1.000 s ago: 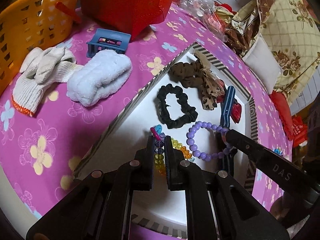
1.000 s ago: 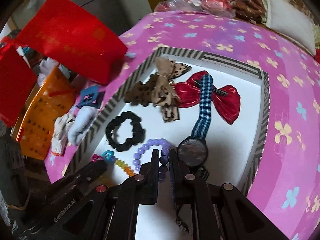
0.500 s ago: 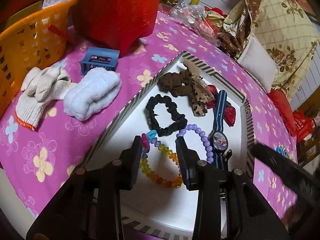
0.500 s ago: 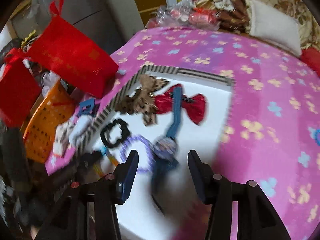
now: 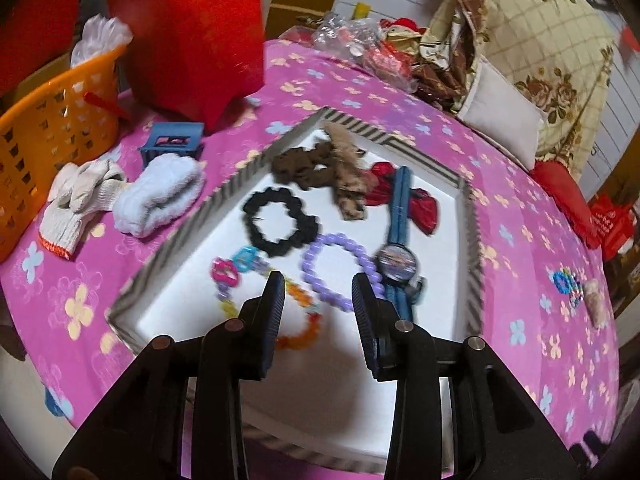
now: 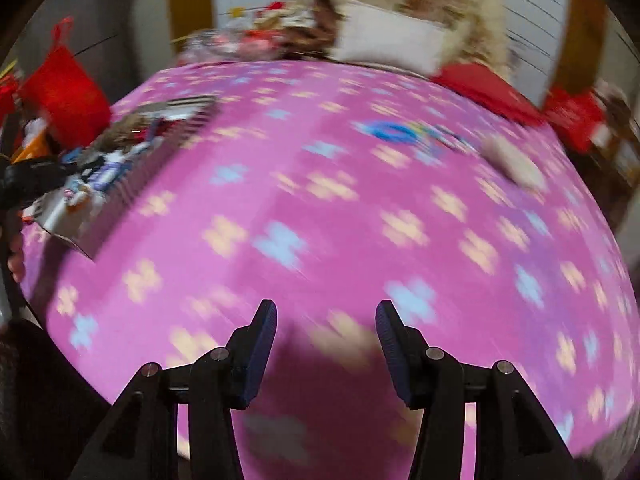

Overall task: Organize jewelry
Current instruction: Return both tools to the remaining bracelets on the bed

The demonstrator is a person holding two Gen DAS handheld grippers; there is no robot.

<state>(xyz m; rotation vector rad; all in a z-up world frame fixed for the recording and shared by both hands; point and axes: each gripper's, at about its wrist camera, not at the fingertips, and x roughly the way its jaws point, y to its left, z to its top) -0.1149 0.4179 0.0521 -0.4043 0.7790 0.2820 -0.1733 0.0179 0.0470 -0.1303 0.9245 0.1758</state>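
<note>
While both my grippers hang empty, step in hand is fetching next piece. Left gripper (image 5: 318,294) spread over tray (image 5: 474,236), middle of frame. Right gripper (image 6: 326,320) spread over pink cloth (image 6: 320,208); blue beaded piece (image 6: 404,132) upper right. Next: reach it, pinch gently.

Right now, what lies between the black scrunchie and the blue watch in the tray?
The purple bead bracelet lies between the black scrunchie and the blue watch, seen in the left wrist view.
</note>
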